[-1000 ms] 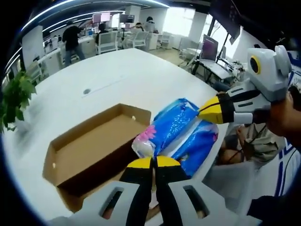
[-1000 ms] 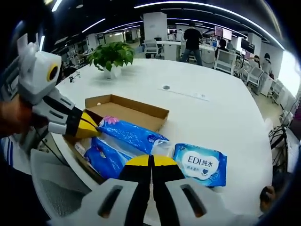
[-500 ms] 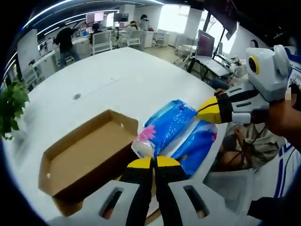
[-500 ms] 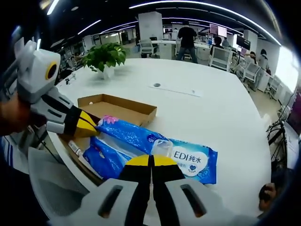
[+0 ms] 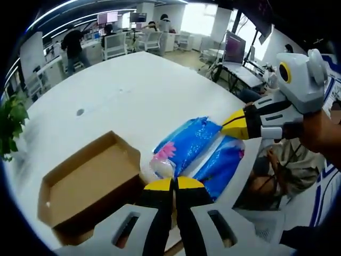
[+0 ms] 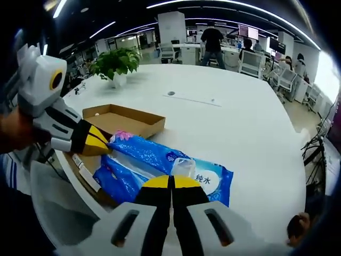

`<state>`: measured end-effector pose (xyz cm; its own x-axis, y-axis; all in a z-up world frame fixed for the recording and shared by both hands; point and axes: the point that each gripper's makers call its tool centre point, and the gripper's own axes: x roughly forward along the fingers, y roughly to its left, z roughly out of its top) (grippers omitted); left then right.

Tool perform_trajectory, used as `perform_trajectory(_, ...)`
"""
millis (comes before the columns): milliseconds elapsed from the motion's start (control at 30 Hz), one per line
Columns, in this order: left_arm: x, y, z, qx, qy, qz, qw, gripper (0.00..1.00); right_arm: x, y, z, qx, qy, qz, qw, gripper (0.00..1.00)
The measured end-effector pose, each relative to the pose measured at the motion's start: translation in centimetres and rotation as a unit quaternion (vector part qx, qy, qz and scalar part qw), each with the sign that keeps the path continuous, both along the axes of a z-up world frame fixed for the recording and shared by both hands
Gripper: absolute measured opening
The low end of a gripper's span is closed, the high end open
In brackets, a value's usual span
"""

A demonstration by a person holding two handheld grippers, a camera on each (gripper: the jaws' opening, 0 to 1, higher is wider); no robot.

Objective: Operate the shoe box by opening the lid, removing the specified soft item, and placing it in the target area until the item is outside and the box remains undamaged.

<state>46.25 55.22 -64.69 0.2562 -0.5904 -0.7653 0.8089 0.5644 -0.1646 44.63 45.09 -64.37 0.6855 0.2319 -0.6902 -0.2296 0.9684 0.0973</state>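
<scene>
A long blue soft pack with a pink flower print (image 5: 184, 144) hangs over the white table, held at both ends. My left gripper (image 5: 173, 184) is shut on its pale near end. My right gripper (image 5: 234, 124) comes in from the right and pinches the far end. In the right gripper view, the same pack (image 6: 149, 154) runs from the left gripper (image 6: 104, 141) to my right gripper (image 6: 171, 182), shut on its clear end. The open brown cardboard shoe box lid (image 5: 85, 181) (image 6: 122, 118) lies beside the pack.
A second blue pack (image 5: 221, 162) (image 6: 120, 178) lies lower, on brown cardboard at the table's edge. A blue wipes pack (image 6: 210, 181) is partly under the held pack. A potted plant (image 6: 114, 61) stands on the white table (image 6: 240, 122). People and desks are behind.
The held pack has moved away from the cardboard lid and now covers much of the wipes pack. Both grippers keep their hold.
</scene>
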Motion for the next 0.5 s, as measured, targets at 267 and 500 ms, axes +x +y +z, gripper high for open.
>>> perform_trajectory(267, -0.4, -3.0, -0.4, 0.001, 0.005, 0.01, 0.9999, 0.0, -0.3, -3.0, -0.3, 0.0, 0.004, 0.009, 1.0, 0.0)
perform_trajectory(500, -1.0, -5.9, -1.0, 0.001, 0.008, 0.014, 0.9999, 0.0, -0.7, -6.0, -1.0, 0.002, 0.008, 0.012, 0.9999, 0.0)
